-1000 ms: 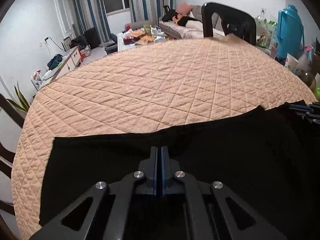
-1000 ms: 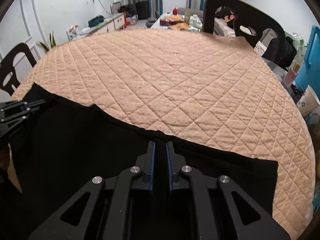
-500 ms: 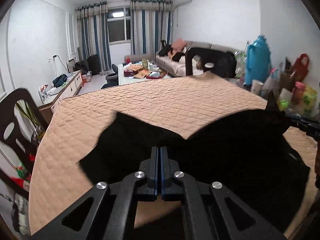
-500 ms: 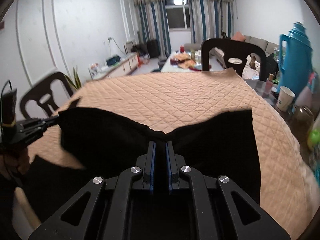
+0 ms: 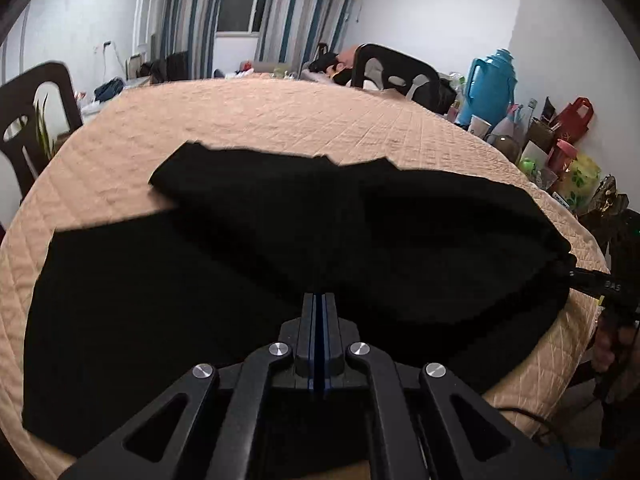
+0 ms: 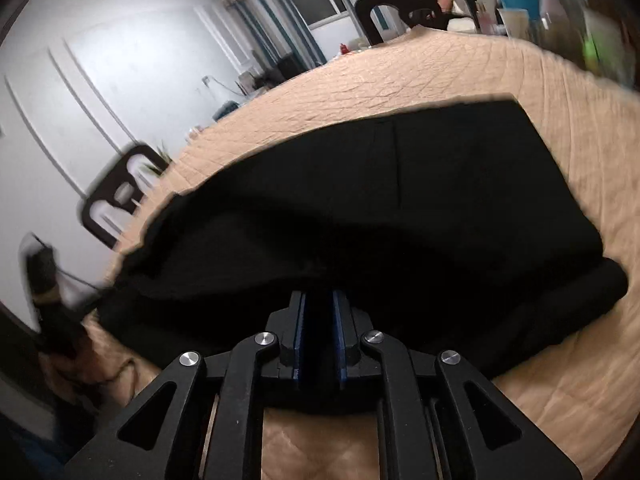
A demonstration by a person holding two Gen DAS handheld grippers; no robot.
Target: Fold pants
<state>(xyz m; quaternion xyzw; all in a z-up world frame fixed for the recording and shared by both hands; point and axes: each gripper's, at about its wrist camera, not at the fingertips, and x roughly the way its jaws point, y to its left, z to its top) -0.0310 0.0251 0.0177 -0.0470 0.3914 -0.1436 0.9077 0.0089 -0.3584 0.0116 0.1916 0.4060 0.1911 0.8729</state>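
The black pants (image 5: 280, 240) lie on the peach quilted table cover (image 5: 280, 120), with their near part lifted and doubled toward the far side. My left gripper (image 5: 319, 300) is shut on the pants' near edge. My right gripper (image 6: 318, 300) is shut on the pants (image 6: 400, 200) too, gripping black cloth between its blue pads. The right gripper also shows at the right edge of the left wrist view (image 5: 592, 280), holding the fold's right end. The left gripper shows blurred at the left edge of the right wrist view (image 6: 52, 280).
Dark chairs stand at the table's far side (image 5: 396, 76) and left side (image 5: 28, 112). A blue thermos (image 5: 490, 84), cups and bags (image 5: 568, 120) crowd the floor to the right. The table's near edge runs just below the grippers.
Both grippers have lifted the pants' near edge off the table and carried it forward over the rest. The cloth now lies doubled, where it was flat a second ago.
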